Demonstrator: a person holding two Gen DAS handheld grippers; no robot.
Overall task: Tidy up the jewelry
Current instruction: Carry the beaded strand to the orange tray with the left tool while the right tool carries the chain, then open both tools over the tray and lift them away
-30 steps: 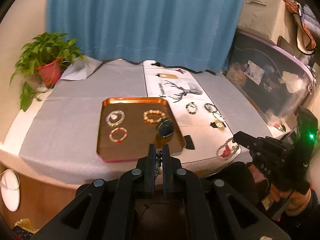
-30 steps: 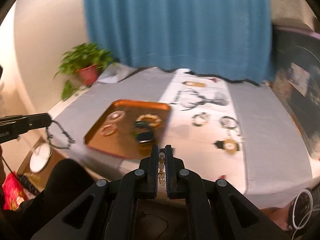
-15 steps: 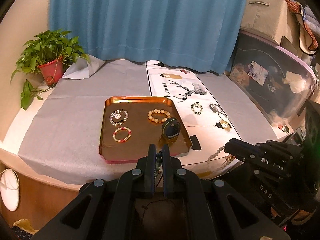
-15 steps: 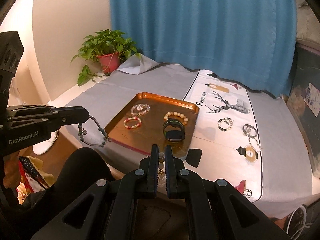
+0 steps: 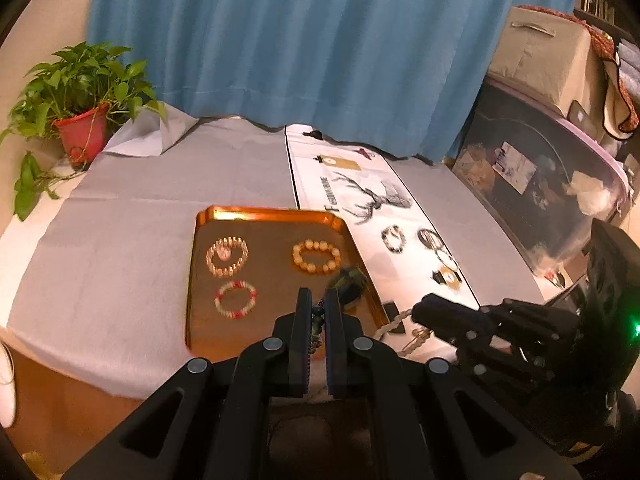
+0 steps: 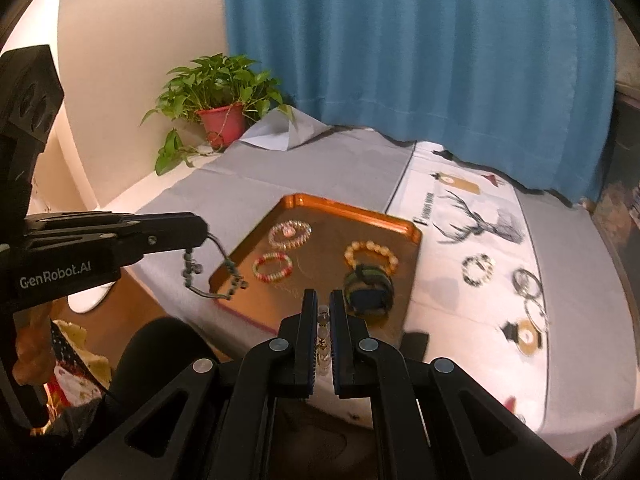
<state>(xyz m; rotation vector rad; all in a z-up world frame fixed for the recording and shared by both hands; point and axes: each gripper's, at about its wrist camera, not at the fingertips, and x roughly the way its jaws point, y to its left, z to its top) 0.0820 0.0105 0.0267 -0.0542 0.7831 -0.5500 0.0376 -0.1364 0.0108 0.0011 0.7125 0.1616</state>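
My left gripper point(image 5: 318, 296) is shut on a dark green beaded cord bracelet point(image 6: 212, 268), which dangles from its tip point(image 6: 202, 230) over the near left corner of the orange tray point(image 6: 416, 236). Beside it, my right gripper point(image 6: 323, 298) is shut on a pale bead chain point(image 5: 400, 320) with a gold charm; it hangs off the table's front edge. In the tray point(image 5: 192, 280) lie a pearly bracelet point(image 5: 227, 256), an amber bead bracelet point(image 5: 316, 256), a red-and-green bracelet point(image 5: 235, 299) and a dark watch point(image 6: 368, 288).
A white deer-print runner point(image 6: 480, 220) right of the tray carries a black-and-white bracelet point(image 6: 478, 269), metal rings point(image 6: 528, 280) and a gold pendant point(image 6: 526, 334). A potted plant point(image 5: 80, 128) stands at the back left before a blue curtain. A clear storage bin point(image 5: 540, 200) stands at the right.
Both grippers have come closer to the tray with their pieces still held. The right gripper has drawn in beside the left one, and the tray now fills more of both views.
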